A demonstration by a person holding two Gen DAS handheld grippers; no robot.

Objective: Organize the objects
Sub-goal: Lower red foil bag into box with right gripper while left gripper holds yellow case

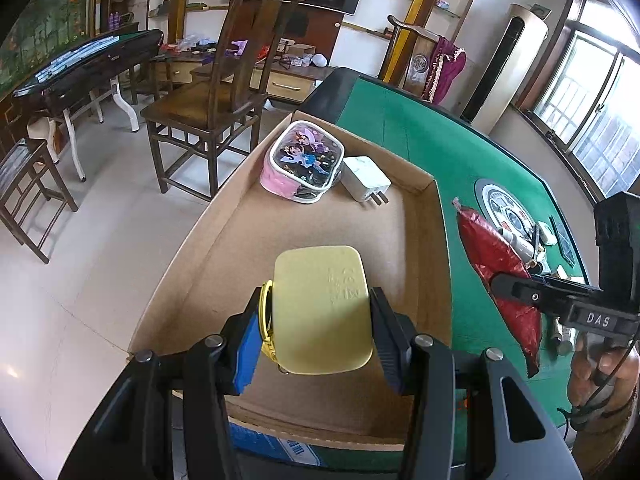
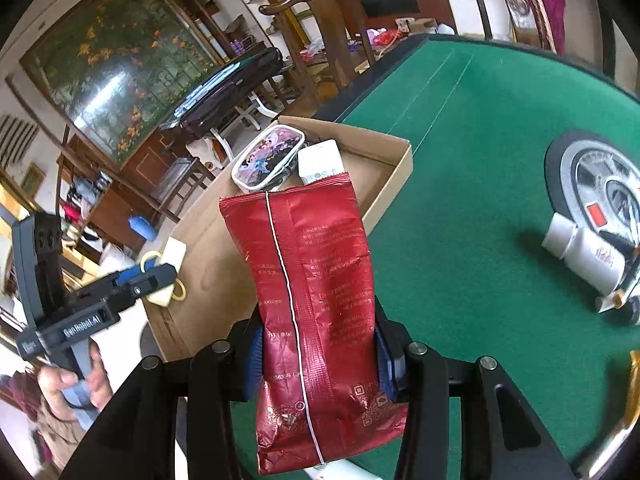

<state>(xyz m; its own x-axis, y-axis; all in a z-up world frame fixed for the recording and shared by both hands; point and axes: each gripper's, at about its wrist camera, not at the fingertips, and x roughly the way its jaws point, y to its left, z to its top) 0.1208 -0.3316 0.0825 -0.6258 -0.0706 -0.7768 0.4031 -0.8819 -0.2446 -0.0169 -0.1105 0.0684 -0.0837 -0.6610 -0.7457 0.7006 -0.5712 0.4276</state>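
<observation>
Green felt table (image 1: 420,136) (wooden chair (image 1: 224,92) beside).

Wooden chair (image 1: 224,92) (dark), painting (image 2: 116,60).

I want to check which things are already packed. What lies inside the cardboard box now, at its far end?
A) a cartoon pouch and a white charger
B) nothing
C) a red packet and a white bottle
A: the cartoon pouch and the white charger lie side by side in the cardboard box.

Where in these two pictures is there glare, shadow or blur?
Left wrist view: window overexposed, the yellow case shaded at its near half. Right wrist view: glare on the wall painting, bottle slightly soft. Both: fisheye bending, dark corners.
</observation>
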